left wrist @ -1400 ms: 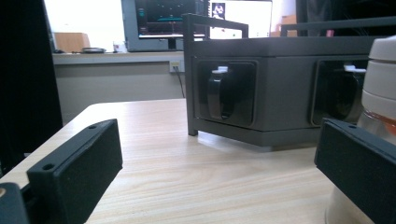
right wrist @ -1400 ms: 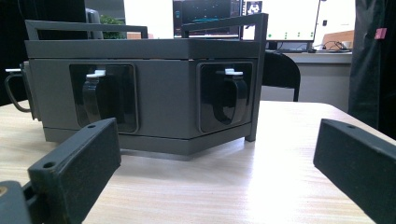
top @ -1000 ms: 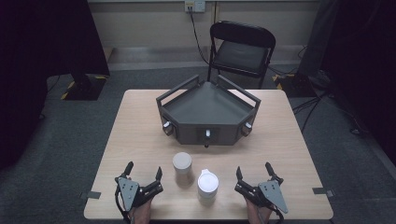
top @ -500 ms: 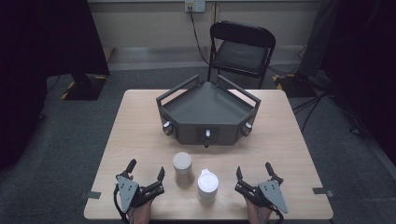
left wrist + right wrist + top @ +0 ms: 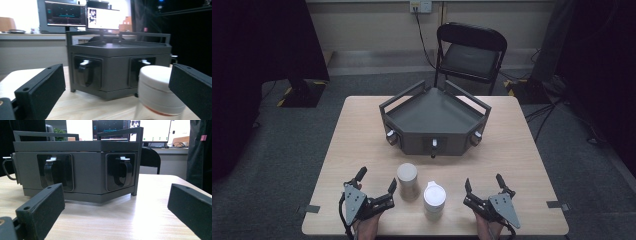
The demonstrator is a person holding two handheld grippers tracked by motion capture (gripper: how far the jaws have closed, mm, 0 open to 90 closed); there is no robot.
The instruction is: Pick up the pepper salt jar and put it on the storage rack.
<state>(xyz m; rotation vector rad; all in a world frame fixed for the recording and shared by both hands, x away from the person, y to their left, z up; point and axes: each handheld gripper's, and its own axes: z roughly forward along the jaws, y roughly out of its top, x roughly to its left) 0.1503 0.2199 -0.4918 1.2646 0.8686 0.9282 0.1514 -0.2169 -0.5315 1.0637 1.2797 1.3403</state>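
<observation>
Item: two small containers on a pale wooden table [image 5: 362, 145], lower centre of the high view. A tan cylindrical container [image 5: 407, 179] stands upright just left of and slightly behind a white lidded jar [image 5: 434, 200]; the two are close, contact not discernible. In the left gripper view the white lidded jar [image 5: 160, 95] appears blurred at lower right, near the right-hand jaw, with an orange-red band low on its body. Left gripper [image 5: 376, 187]: jaws apart, empty, at the lower left of the frame, its nearer jaw just beside the tan container. Right gripper [image 5: 483, 184]: jaws apart, empty, at the lower right, a little apart from the jar. Dark grey angular tray box [image 5: 434, 117], with rail handles and latch recesses on its front faces, mid-table, well behind both containers. Black folding chair [image 5: 469, 52] beyond the far table edge. Change against the two earlier high-view frames: essentially none; both grippers and both containers hold the same places, with at most a faint shift of the left gripper. Assessment: work not yet begun; the grippers flank the containers in a ready stance, and a grasp of either container appears to be the step ahead.
</observation>
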